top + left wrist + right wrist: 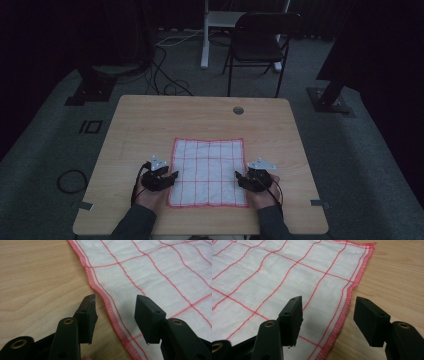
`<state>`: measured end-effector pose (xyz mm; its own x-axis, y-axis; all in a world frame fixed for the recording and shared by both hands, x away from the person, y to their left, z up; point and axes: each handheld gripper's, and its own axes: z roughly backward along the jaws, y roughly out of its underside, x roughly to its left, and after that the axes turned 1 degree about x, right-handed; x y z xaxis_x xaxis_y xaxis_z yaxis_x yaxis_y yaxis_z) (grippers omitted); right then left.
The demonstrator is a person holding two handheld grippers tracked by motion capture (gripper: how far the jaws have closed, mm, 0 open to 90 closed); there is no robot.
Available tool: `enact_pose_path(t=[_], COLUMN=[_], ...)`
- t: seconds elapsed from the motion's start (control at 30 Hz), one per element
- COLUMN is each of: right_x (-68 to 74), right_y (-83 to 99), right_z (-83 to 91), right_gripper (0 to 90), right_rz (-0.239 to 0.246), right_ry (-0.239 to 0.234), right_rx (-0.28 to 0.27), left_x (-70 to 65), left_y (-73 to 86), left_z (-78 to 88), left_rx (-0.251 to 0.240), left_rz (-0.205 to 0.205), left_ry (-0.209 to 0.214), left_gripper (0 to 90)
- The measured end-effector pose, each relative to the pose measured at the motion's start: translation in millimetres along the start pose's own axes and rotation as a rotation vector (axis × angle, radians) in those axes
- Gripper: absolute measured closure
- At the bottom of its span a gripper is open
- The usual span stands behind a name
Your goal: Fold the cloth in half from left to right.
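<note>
A white cloth [208, 171] with a red grid and red hem lies flat on the wooden table [150, 125]. My left gripper [171, 176] sits at the cloth's left edge. In the left gripper view the cloth [155, 270] has its hem running between the open jaws of that gripper [115, 305], with nothing pinched. My right gripper [238, 178] is at the cloth's right edge. In the right gripper view the cloth [274, 277] has its red hem passing between the spread jaws of that gripper [327, 308], one over cloth, one over bare wood.
A small round metal grommet [238, 110] is set in the table near its far edge. Beyond the table a black chair [260, 42] and a white stand [206, 35] are on the grey floor, with cables [165, 75] trailing at the left.
</note>
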<state>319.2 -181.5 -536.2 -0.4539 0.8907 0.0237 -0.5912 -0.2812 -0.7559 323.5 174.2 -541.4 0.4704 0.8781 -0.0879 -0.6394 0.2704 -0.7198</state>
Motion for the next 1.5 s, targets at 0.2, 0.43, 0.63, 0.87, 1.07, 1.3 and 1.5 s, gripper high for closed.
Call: enact_pose_path(t=[0.2, 0.43, 0.63, 0.87, 1.07, 1.3, 1.5], right_x=[-1.4, -0.7, -1.0, -1.2, -2.7, -1.7, -1.3], right_y=[-0.1, 0.1, 0.2, 0.0, 0.1, 0.3, 0.4], right_z=[0.9, 0.1, -0.1, 0.6, 1.2, 0.3, -0.5], right_gripper=[40.2, 40.0, 40.0, 40.0, 40.0, 40.0, 40.1], right_rz=[-0.005, 0.0, 0.0, -0.005, -0.009, -0.005, -0.003], right_ry=[0.002, 0.0, -0.001, 0.0, -0.002, -0.001, -0.004], right_rx=[-0.007, -0.003, -0.001, -0.006, -0.007, -0.005, -0.001], left_x=[-3.3, -5.1, -1.0, -1.8, 3.8, 21.4, 24.9], left_y=[-4.4, -6.9, -7.3, -7.4, -4.6, 1.3, -0.6], left_z=[-6.3, -9.7, -8.2, -6.8, -2.5, 7.4, 11.4], left_rx=[-0.006, -0.013, -0.004, 0.013, 0.015, 0.019, -0.006], left_rz=[-0.002, 0.023, 0.065, 0.051, 0.053, 0.085, 0.117], left_ry=[-0.002, 0.002, -0.008, -0.002, -0.009, -0.039, -0.005], left_gripper=[51.7, 55.3, 79.9, 88.5, 88.6, 88.6, 88.8])
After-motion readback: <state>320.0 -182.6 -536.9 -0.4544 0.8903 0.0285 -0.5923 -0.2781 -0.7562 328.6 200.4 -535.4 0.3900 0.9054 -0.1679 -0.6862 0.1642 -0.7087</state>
